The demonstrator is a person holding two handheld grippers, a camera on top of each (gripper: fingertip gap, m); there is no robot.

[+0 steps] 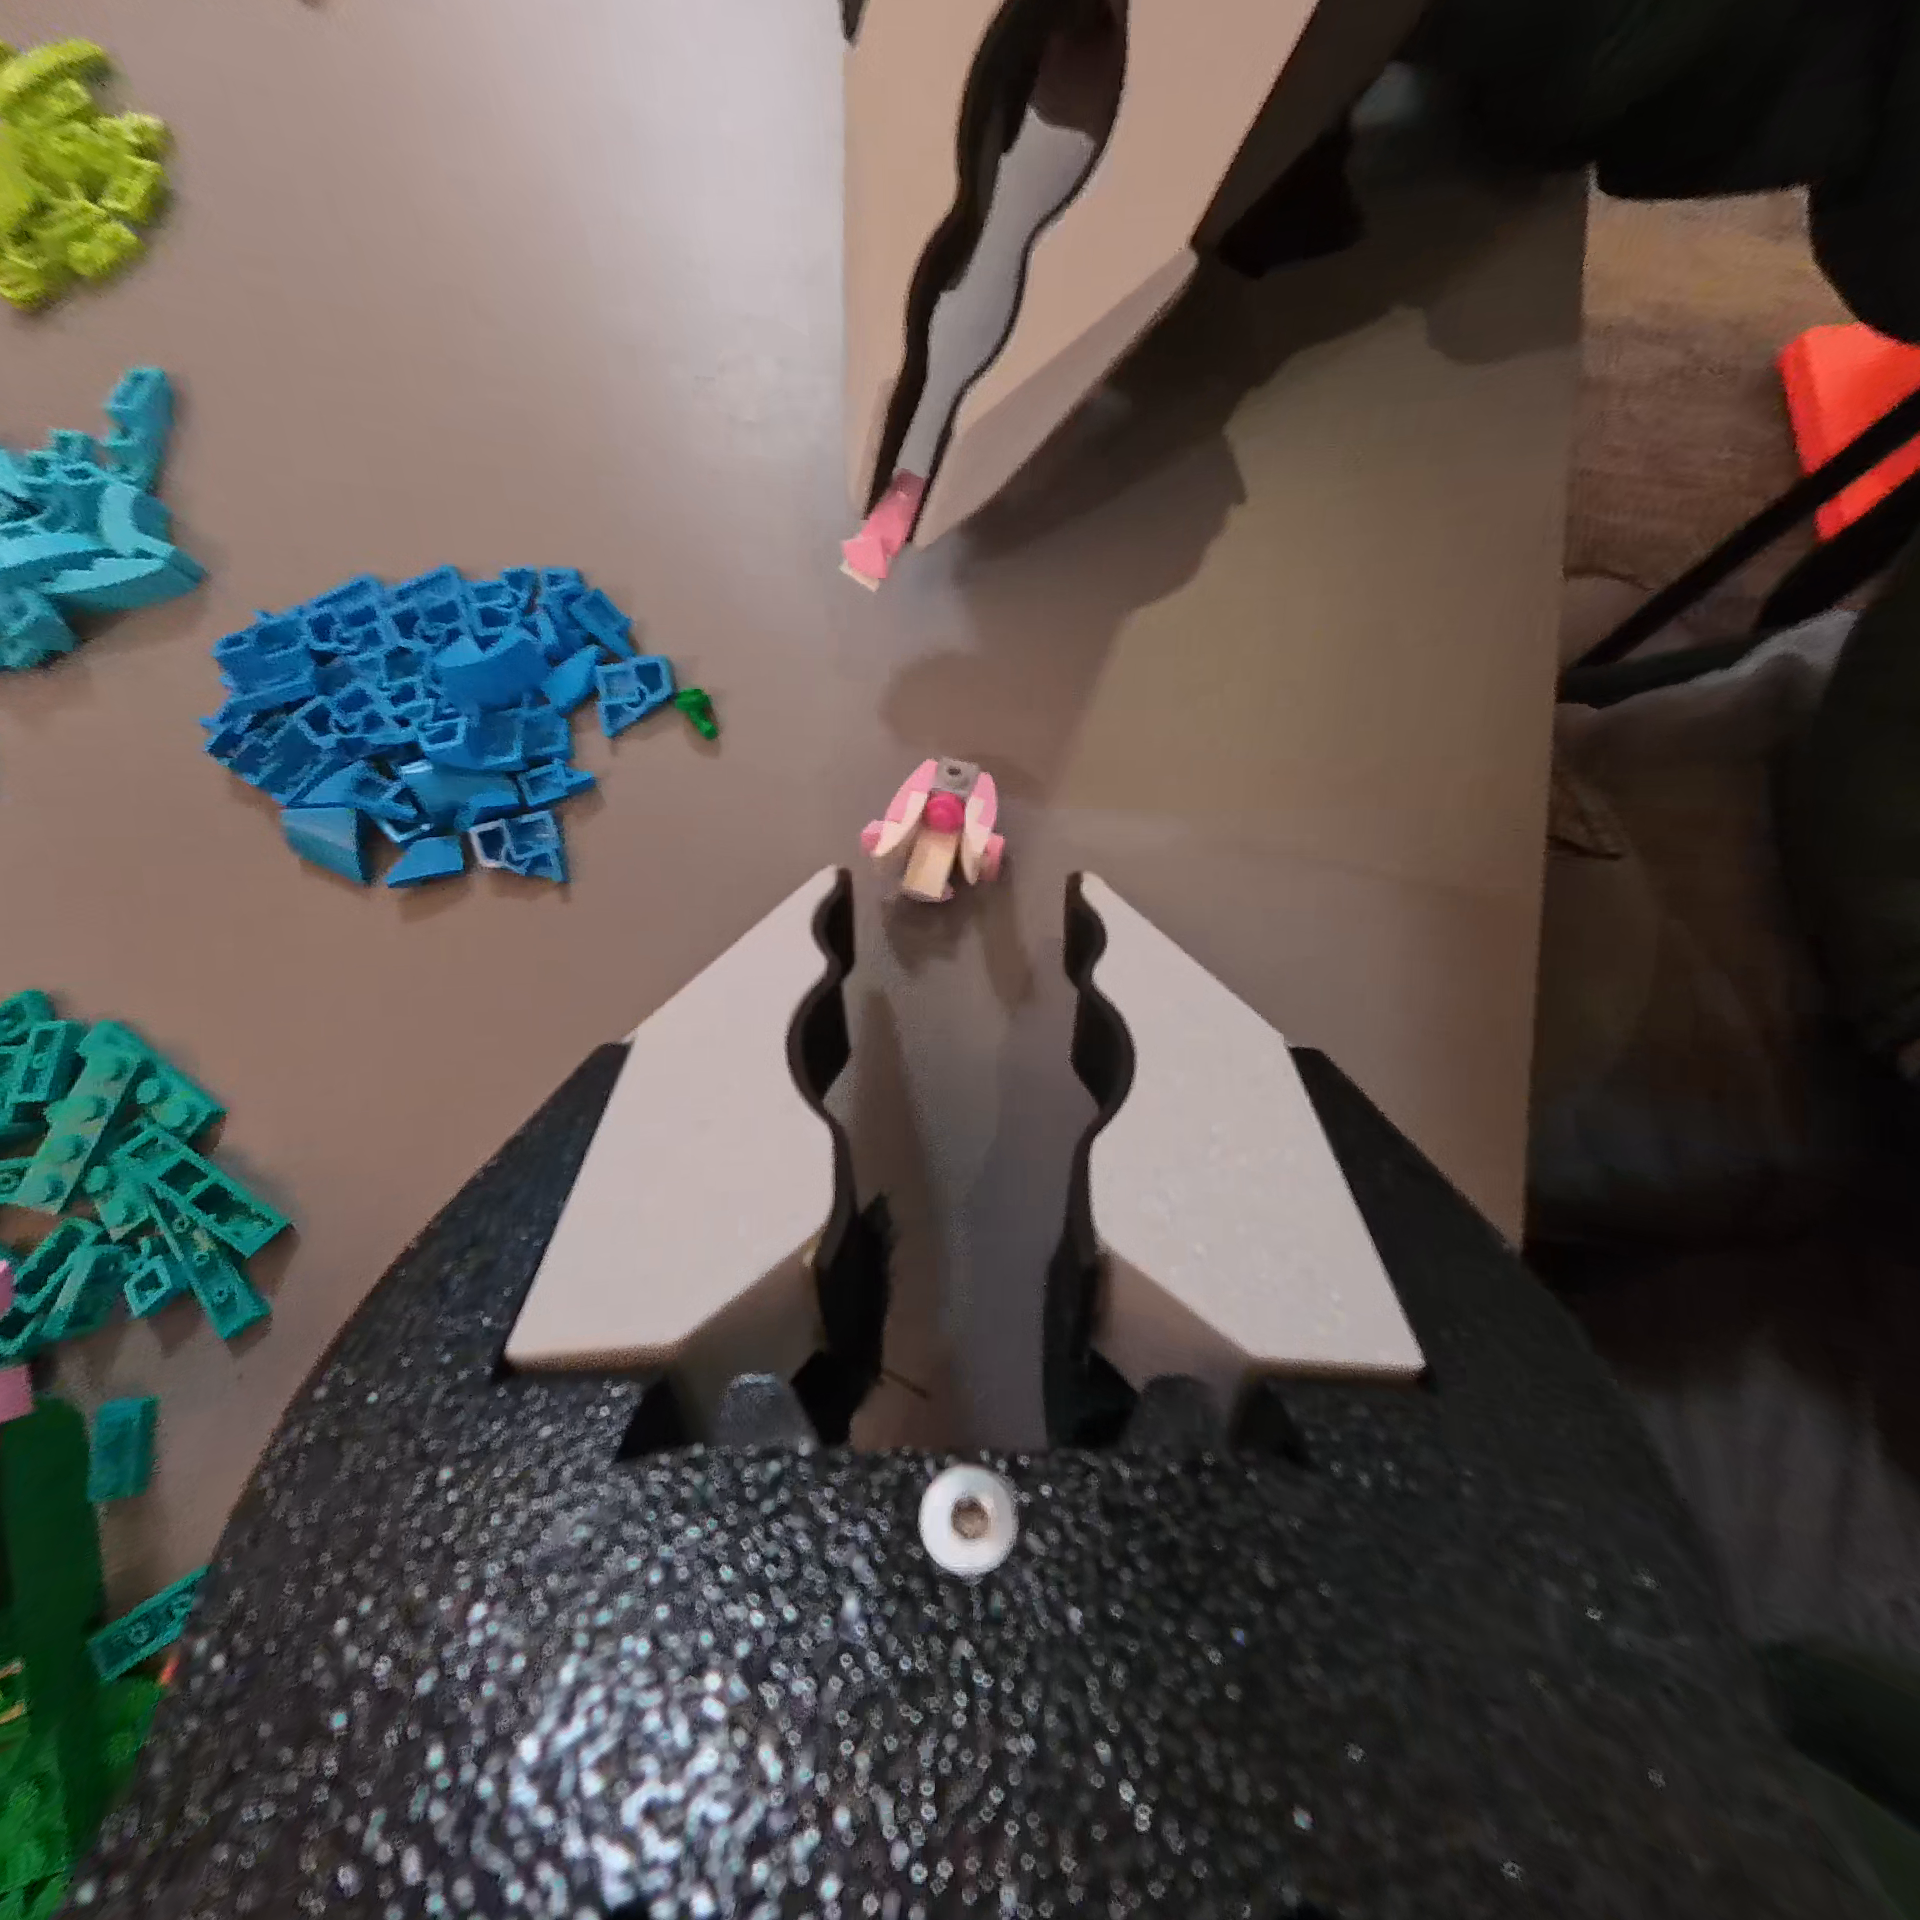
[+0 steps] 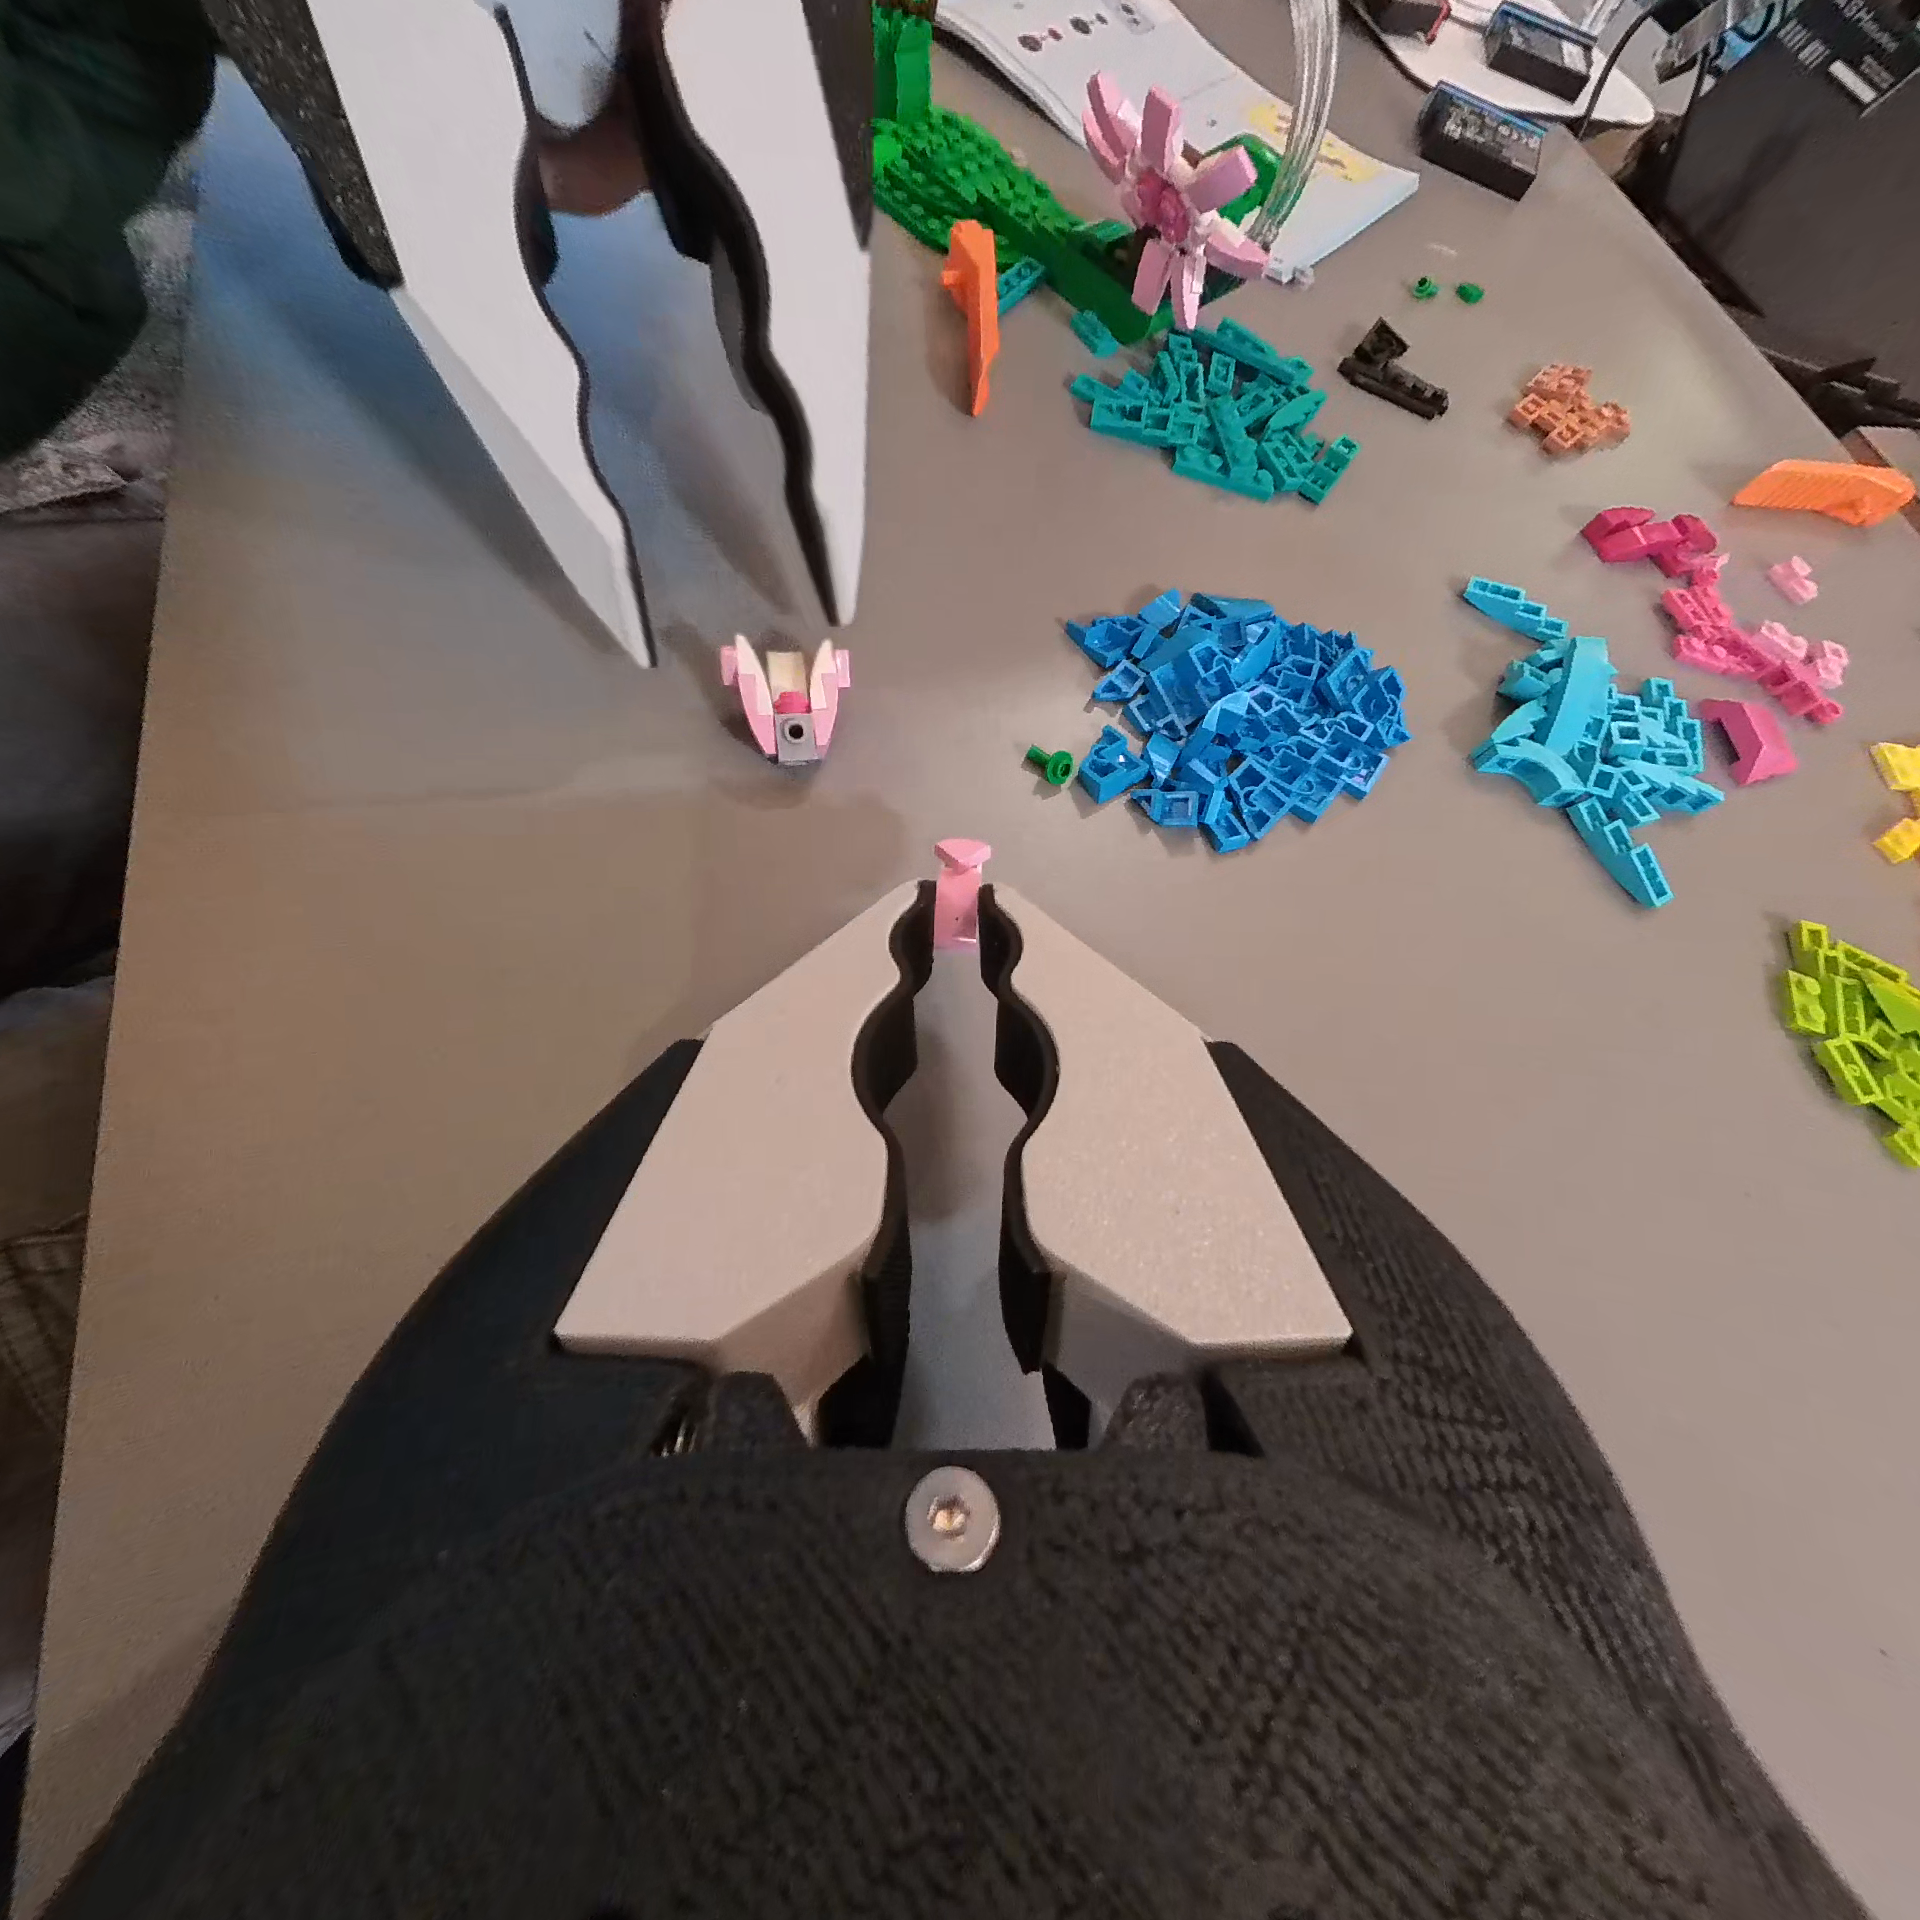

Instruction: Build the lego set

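Note:
A small pink flower sub-build (image 1: 935, 826) with a magenta centre and a grey stud block sits on the grey table, just beyond my open left gripper (image 1: 961, 888). It also shows in the right wrist view (image 2: 787, 701), below the left gripper's fingertips (image 2: 743, 639). My right gripper (image 2: 956, 899) is shut on a small pink piece (image 2: 958, 888). In the left wrist view the right gripper (image 1: 894, 509) hangs above and beyond the sub-build with the pink piece (image 1: 878, 530) at its tips.
Sorted brick piles lie on the table: blue (image 2: 1242, 712), teal (image 2: 1210, 410), light blue (image 2: 1590, 727), pink and magenta (image 2: 1725, 623), lime (image 2: 1860, 1023). A green build with a pink flower (image 2: 1169, 197) and a booklet (image 2: 1195, 83) stand at the back. The table edge (image 1: 1558, 831) is close by. There is about 7 centimeters between the tips of the two grippers.

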